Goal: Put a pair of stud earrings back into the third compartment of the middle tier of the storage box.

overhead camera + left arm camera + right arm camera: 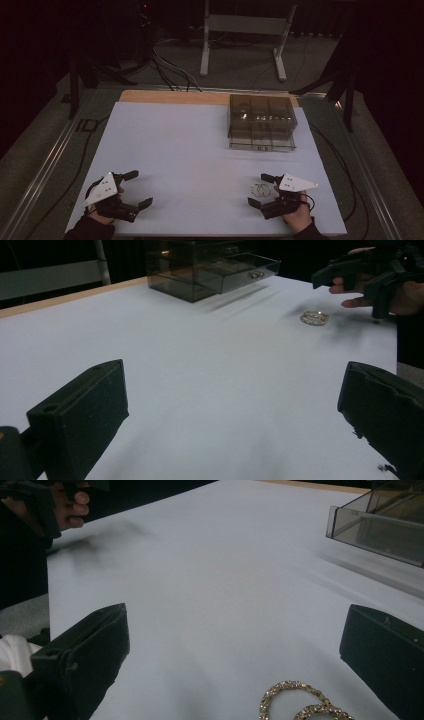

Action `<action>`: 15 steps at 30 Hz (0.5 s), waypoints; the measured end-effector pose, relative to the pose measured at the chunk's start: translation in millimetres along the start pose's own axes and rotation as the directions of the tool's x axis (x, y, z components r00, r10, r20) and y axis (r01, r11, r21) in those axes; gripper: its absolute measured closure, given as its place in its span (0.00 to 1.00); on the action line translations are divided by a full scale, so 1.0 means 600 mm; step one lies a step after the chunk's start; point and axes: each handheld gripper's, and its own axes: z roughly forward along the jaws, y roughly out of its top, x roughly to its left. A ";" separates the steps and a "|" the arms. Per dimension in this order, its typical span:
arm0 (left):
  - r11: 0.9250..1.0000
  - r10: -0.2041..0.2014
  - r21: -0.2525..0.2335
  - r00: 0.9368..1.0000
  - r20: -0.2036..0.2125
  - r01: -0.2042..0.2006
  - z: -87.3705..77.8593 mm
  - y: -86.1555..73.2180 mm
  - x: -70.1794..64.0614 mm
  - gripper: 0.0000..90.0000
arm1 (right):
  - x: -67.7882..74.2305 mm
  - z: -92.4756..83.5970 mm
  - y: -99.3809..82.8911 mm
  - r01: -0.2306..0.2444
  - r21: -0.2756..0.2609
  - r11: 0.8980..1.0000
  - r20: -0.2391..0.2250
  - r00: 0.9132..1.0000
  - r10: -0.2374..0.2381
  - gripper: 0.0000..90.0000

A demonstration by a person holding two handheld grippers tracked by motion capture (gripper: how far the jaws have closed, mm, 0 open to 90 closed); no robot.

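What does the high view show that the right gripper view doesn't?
High view alone: the floor with cables, a metal frame behind the table, the whole smoky drawer box, and the right gripper seen from above with its grey plate.

Right gripper view alone: a close look at the sparkly stones on the rings between its own open fingers.

Both: the white table, the rings, the box, and the left gripper, open.

High cam overhead; jaw cams low, facing.
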 end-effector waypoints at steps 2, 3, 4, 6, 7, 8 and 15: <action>1.000 0.000 0.002 1.000 0.015 0.000 0.002 0.000 0.000 0.01 | 0.000 0.001 0.000 -0.001 0.007 1.000 0.005 1.000 0.001 0.00; 1.000 -0.002 0.007 1.000 0.023 0.002 0.003 0.000 -0.001 0.01 | 0.000 0.002 0.000 0.000 0.014 1.000 0.008 1.000 0.000 0.00; 1.000 -0.001 0.015 1.000 0.027 0.001 0.003 0.000 -0.001 0.01 | 0.000 0.002 -0.001 -0.003 0.019 1.000 0.001 1.000 0.003 0.00; 1.000 -0.008 0.018 0.999 0.041 0.007 0.005 -0.001 -0.001 0.01 | 0.002 0.003 0.000 -0.010 0.026 1.000 -0.009 1.000 0.010 0.00; 1.000 -0.008 0.018 0.999 0.041 0.007 0.005 -0.001 -0.001 0.01 | 0.004 0.004 0.000 -0.008 0.032 0.999 -0.015 1.000 0.009 0.00; 1.000 -0.007 0.026 0.999 0.044 0.006 0.006 -0.002 -0.001 0.01 | 0.005 0.006 0.001 -0.011 0.041 0.999 -0.026 1.000 0.012 0.00; 0.999 -0.005 0.033 0.998 0.070 0.003 0.010 -0.004 -0.004 0.01 | 0.025 0.017 0.013 0.015 0.066 0.998 -0.106 0.994 -0.008 0.00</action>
